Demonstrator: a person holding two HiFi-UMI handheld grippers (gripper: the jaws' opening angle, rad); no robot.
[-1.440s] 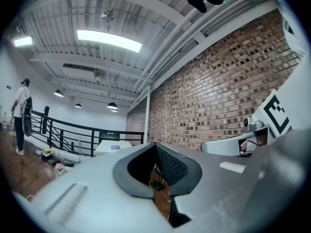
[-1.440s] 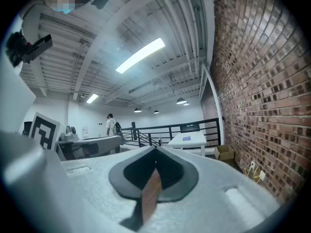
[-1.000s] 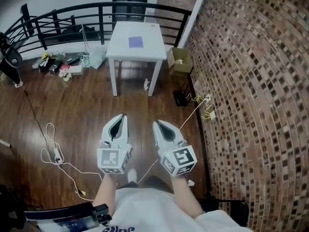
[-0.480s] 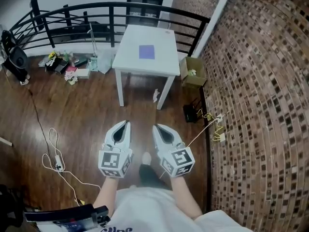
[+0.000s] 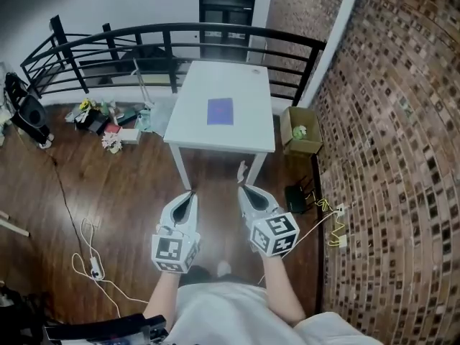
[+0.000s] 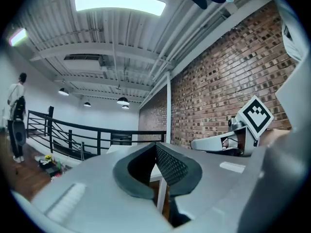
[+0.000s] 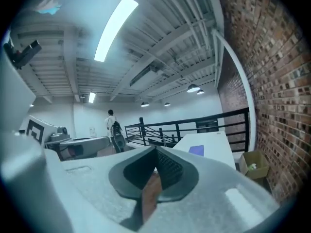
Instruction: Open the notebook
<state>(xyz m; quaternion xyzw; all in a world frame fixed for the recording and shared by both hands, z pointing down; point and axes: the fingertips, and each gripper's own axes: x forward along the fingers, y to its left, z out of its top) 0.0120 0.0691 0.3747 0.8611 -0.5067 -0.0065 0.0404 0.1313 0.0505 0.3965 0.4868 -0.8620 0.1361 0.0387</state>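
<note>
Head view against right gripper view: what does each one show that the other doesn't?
Head view only: the white cable on the floor, the clutter by the black railing, and the right gripper seen whole from above, shut. Right gripper view only: the ceiling with its strip light. Both: the white table, the closed purple notebook lying on it, the cardboard box beside the brick wall, and the railing.

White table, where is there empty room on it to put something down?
The white table is bare all around the purple notebook: the near edge, both side strips, and the far end by the black railing. The floor clutter left of it is crowded.
</note>
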